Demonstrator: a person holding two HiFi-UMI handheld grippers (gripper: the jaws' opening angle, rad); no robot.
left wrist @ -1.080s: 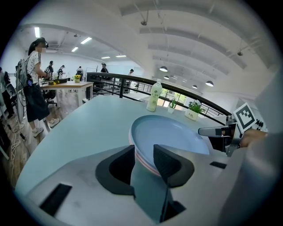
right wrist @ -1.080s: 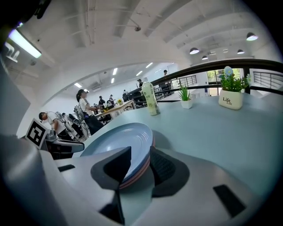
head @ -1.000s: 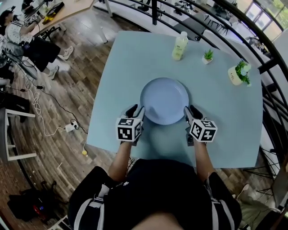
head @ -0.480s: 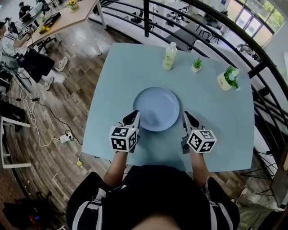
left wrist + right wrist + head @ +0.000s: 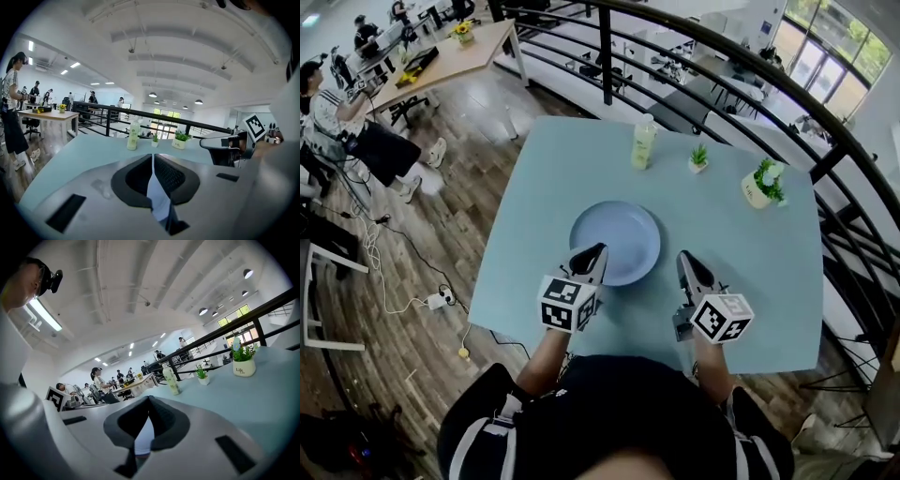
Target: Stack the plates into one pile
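A pale blue plate (image 5: 616, 241) lies flat on the light blue table (image 5: 750, 272), near its middle. From above I cannot tell whether more plates lie under it. My left gripper (image 5: 593, 251) is shut, and its tip reaches over the plate's near-left rim. My right gripper (image 5: 684, 258) is shut too and hangs to the right of the plate, clear of it. Nothing sits between the closed jaws of the left gripper (image 5: 153, 157) in its own view, nor of the right gripper (image 5: 149, 399) in its view.
A pale green bottle (image 5: 643, 142) stands at the table's far side, with a small potted plant (image 5: 698, 157) and a larger white pot with a plant (image 5: 760, 186) to its right. A black railing (image 5: 606, 47) runs behind the table. The near table edge is just below both grippers.
Both grippers have pulled back from the plate's sides toward me. The right one is now clear of the rim. The plate has stayed on the table.
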